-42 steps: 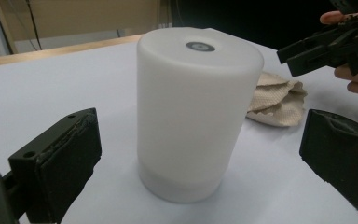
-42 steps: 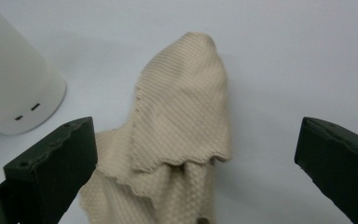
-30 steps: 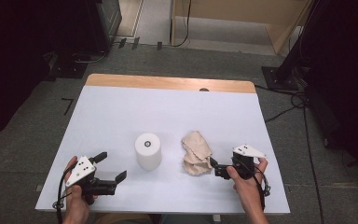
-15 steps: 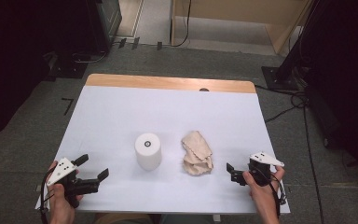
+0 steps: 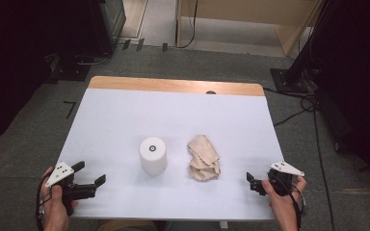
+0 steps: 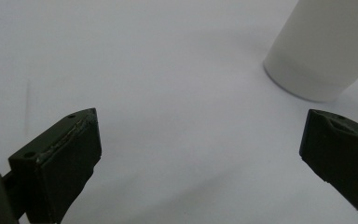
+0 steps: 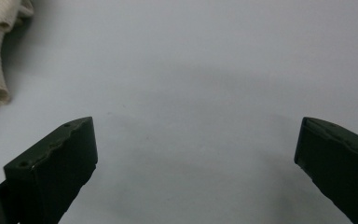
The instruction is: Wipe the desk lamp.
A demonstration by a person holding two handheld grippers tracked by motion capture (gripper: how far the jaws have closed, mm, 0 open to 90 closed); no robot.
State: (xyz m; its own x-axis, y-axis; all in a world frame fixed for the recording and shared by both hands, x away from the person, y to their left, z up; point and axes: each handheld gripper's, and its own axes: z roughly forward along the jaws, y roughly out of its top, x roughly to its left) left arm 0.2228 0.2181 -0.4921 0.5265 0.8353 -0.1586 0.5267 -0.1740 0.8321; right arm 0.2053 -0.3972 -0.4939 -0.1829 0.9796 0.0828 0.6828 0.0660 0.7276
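The white roll (image 5: 152, 155) stands upright near the middle of the table (image 5: 125, 115), and one crumpled beige cloth (image 5: 204, 157) lies just beside it, apart from it. Both have stayed put since a second ago, while the two grippers have drawn back toward the near edge. The left gripper (image 5: 90, 174), jaws spread and empty, sits well apart from the roll; the right gripper (image 5: 252, 181), also spread, lies beyond the cloth. Nothing stands between.
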